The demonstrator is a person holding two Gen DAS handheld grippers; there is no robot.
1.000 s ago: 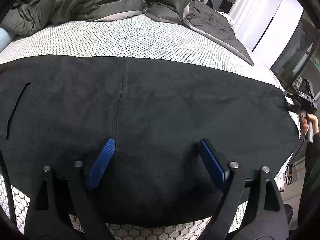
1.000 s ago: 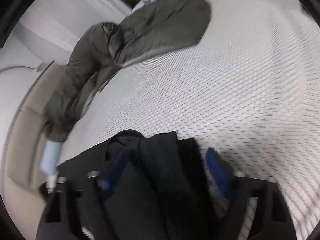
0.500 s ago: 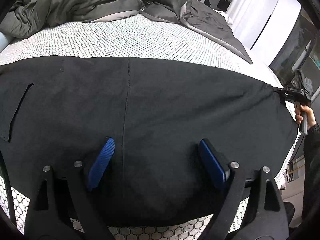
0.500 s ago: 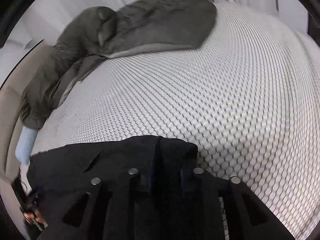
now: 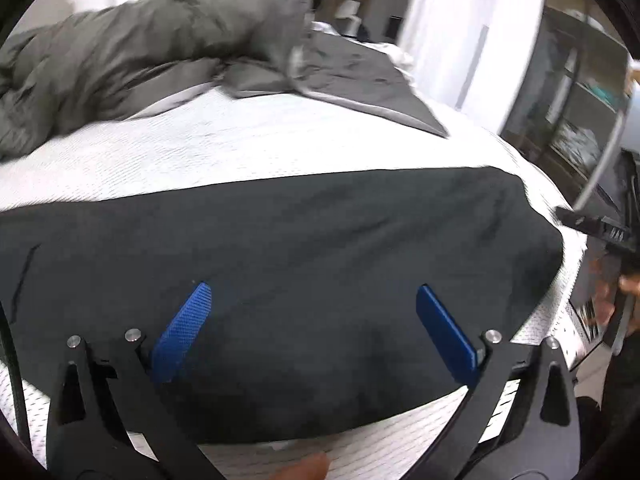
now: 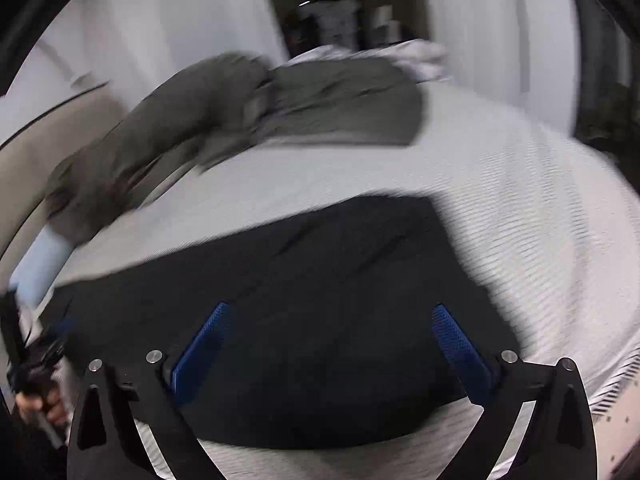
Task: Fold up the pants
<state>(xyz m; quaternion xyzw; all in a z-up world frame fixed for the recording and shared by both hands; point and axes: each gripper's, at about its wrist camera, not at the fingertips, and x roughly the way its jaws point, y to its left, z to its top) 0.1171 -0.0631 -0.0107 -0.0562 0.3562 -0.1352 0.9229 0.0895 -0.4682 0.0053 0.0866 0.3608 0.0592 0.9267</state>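
The black pants [image 5: 304,248] lie flat across the near part of the white patterned bed. They also show in the right wrist view [image 6: 320,292], with their end near the right side. My left gripper [image 5: 314,300] is open and empty, its blue pads [image 5: 184,330] hovering over the pants. My right gripper [image 6: 332,320] is open and empty above the pants' other end. Each gripper shows at the edge of the other view: the right one [image 5: 600,226] and the left one [image 6: 24,356]. Both views are motion-blurred.
A rumpled grey-green duvet [image 5: 132,56] is bunched at the far side of the bed [image 5: 256,148]; it also shows in the right wrist view [image 6: 224,112]. White curtains and a dark doorway lie beyond. A dark glass cabinet [image 5: 580,120] stands to the right of the bed.
My right gripper has let go of the pants' end, opened and pulled back. Both grippers have risen and drawn away from the bed. The pants now lie flat.
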